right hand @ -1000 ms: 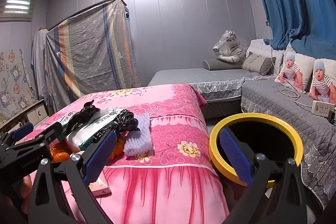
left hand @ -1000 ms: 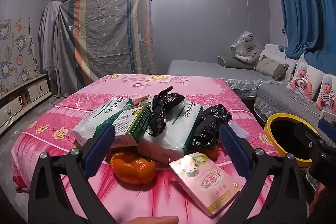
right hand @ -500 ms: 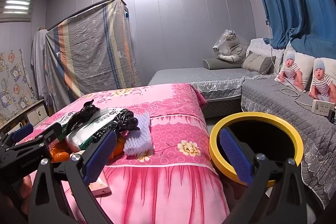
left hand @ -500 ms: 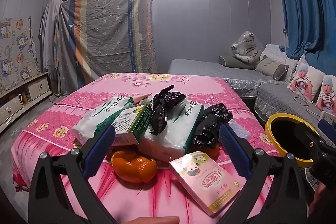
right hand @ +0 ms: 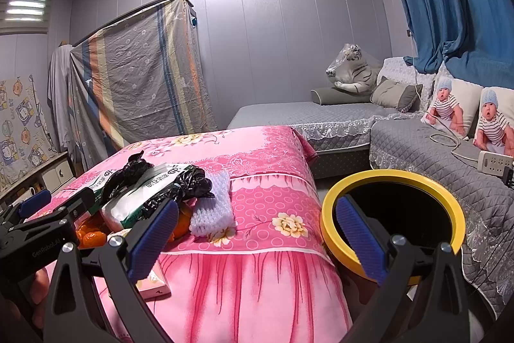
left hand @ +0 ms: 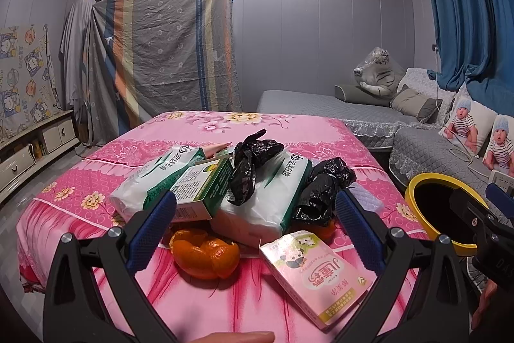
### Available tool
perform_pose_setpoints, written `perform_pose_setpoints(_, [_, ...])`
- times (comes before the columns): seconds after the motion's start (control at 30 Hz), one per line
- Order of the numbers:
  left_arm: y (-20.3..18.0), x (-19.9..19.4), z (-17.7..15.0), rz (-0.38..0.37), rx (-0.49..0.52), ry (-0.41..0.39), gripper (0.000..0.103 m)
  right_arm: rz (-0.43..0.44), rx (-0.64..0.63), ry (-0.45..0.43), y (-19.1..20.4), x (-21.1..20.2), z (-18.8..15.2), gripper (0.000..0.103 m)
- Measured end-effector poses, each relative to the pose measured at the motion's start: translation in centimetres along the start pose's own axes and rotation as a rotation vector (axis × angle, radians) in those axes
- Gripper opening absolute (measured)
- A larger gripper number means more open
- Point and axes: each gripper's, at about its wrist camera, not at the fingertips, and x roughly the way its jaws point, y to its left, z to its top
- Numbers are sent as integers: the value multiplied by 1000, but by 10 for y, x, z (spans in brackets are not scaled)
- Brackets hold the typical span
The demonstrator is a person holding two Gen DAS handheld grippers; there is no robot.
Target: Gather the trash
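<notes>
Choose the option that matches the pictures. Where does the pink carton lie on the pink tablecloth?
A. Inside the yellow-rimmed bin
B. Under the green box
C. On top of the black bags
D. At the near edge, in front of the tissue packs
D: the pink carton lies flat on the tablecloth at its near edge, in front of the tissue packs and beside the orange peel.

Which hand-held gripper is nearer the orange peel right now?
Left. The left hand-held gripper opens just above the orange peel; the right hand-held gripper sits by the yellow-rimmed bin.
</notes>
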Motion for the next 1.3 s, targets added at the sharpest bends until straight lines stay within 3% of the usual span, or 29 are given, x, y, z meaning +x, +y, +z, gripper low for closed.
perform_pose_setpoints(1.3, [-1, 4, -2, -2, -7, 13, 95, 1, 4, 8, 0, 3, -2, 95])
